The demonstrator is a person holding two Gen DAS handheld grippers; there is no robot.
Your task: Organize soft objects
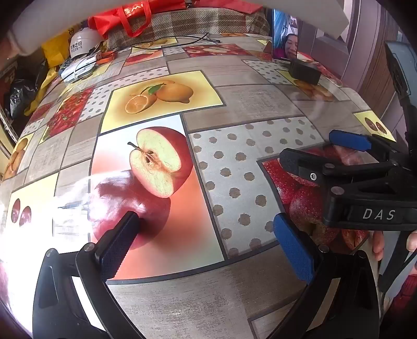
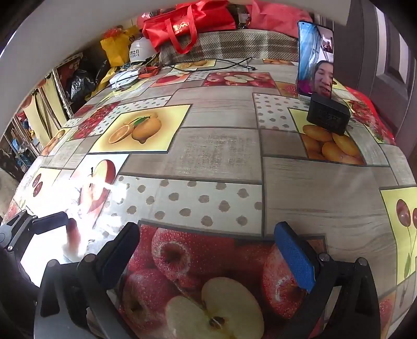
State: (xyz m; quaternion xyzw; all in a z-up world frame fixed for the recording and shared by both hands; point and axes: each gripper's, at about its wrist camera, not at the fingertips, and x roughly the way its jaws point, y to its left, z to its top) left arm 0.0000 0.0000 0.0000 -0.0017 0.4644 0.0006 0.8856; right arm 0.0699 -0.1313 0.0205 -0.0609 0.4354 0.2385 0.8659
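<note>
In the left wrist view, the left gripper [image 1: 206, 242] hangs wide apart and holds nothing above the bench [image 1: 234, 104], over its printed fruit cloth. The right gripper [image 1: 310, 148] reaches in from the right, also spread wide. A phone [image 1: 285, 39] stands at the far edge behind a black box [image 1: 305, 70].

In the right wrist view, the right gripper [image 2: 208, 250] gapes wide and bare. A red bag [image 2: 182, 23] and a white helmet [image 2: 140, 50] sit at the far end. I cannot tell which soft things are meant.
</note>
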